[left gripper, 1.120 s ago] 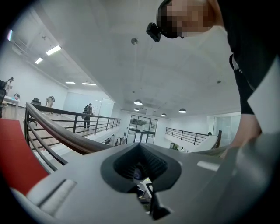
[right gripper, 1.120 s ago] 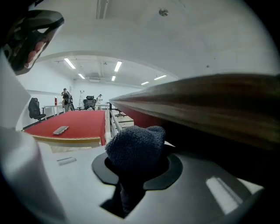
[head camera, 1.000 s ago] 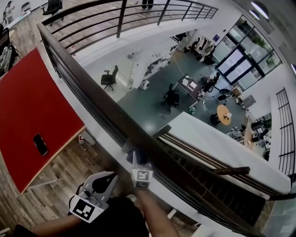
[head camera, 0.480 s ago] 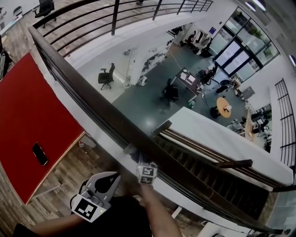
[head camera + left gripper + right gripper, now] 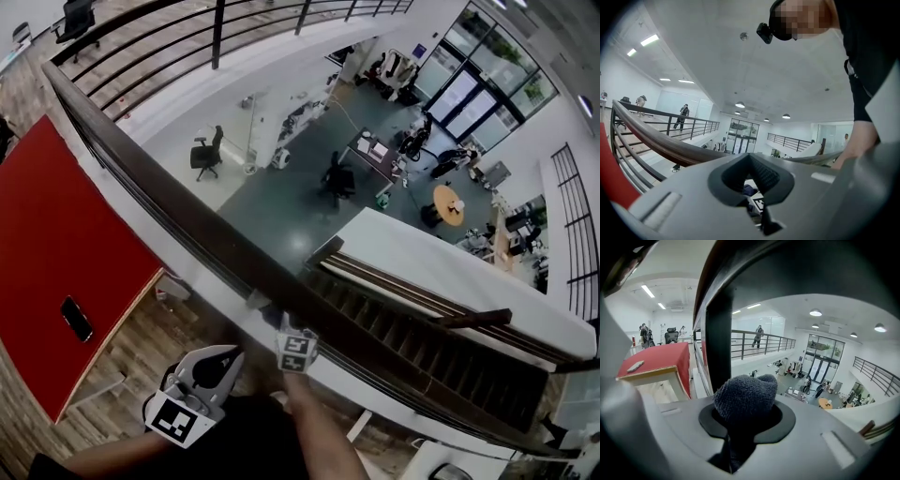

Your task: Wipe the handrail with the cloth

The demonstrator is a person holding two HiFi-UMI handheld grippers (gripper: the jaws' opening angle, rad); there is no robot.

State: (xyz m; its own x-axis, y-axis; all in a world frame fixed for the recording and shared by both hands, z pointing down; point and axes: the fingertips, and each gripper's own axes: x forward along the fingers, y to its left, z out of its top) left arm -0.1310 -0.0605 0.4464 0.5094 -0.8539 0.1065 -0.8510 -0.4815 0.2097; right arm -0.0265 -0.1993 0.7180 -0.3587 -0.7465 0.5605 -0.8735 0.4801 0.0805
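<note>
Handrail [image 5: 187, 220] of dark wood is the largest thing here, running from 10 o'clock to 4 o'clock across your head view, above the office floor [image 5: 281, 202] below. At 9 o'clock stands a red table [image 5: 56, 244] with a phone [image 5: 76, 319] lying on it. Near 6 o'clock your right gripper [image 5: 279, 319] is clamped on the grey cloth [image 5: 745, 397], right at the rail's near edge. At 7 o'clock your left gripper [image 5: 211, 367] has its jaws together, holding nothing.

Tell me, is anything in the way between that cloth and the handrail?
Nothing visible. The right gripper holds the cloth right up against the handrail's near side, with no object between them.
</note>
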